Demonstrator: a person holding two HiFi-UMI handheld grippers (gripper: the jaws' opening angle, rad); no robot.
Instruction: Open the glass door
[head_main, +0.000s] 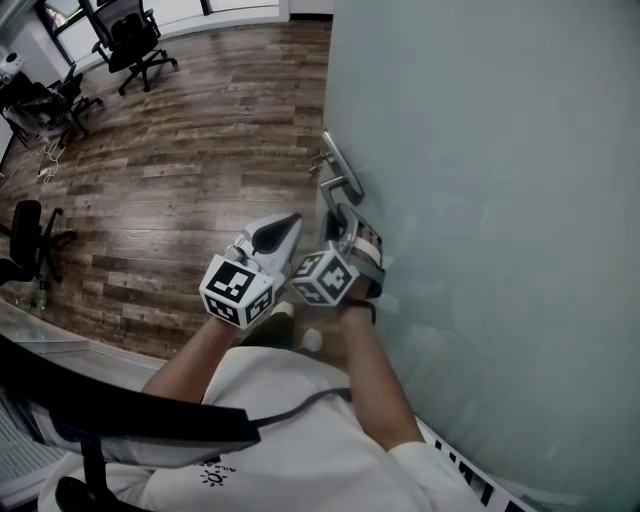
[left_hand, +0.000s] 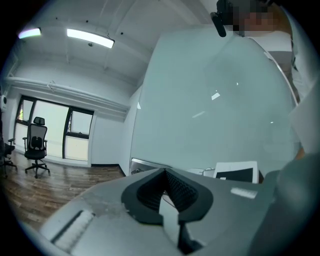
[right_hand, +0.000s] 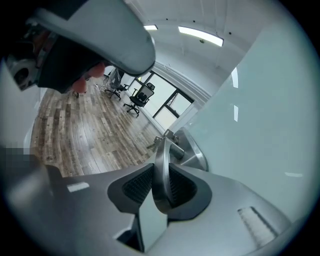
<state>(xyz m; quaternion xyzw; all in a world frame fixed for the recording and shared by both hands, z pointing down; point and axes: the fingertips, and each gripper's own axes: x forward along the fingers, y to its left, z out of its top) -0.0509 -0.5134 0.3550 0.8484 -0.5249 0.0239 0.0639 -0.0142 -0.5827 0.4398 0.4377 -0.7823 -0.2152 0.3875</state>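
The glass door (head_main: 480, 200) fills the right of the head view, with its free edge just ahead of the grippers. Its frosted face is left untouched, probably because only the handle gives a hold for swinging it. Whether the door is clear of its frame cannot be told.

Wooden floor (head_main: 180, 200) is seen past that edge. Chairs (head_main: 132, 40) are parked well apart from the door, so the swing looks unobstructed.

The right gripper (head_main: 345, 225) is set on the handle (right_hand: 161, 167). Its jaws are drawn narrow, and the metal lever is pinched between the ribbed pads near its free end. There the leverage for pressing down and pulling is judged greatest.

The left gripper (head_main: 291, 223) is held just beside the right one, clear of door and handle. Its jaws are brought together with nothing between them, so it is apparently not needed for this step.

Counted: one door, one floor, three chairs in the head view, two grippers, and one handle gripped.
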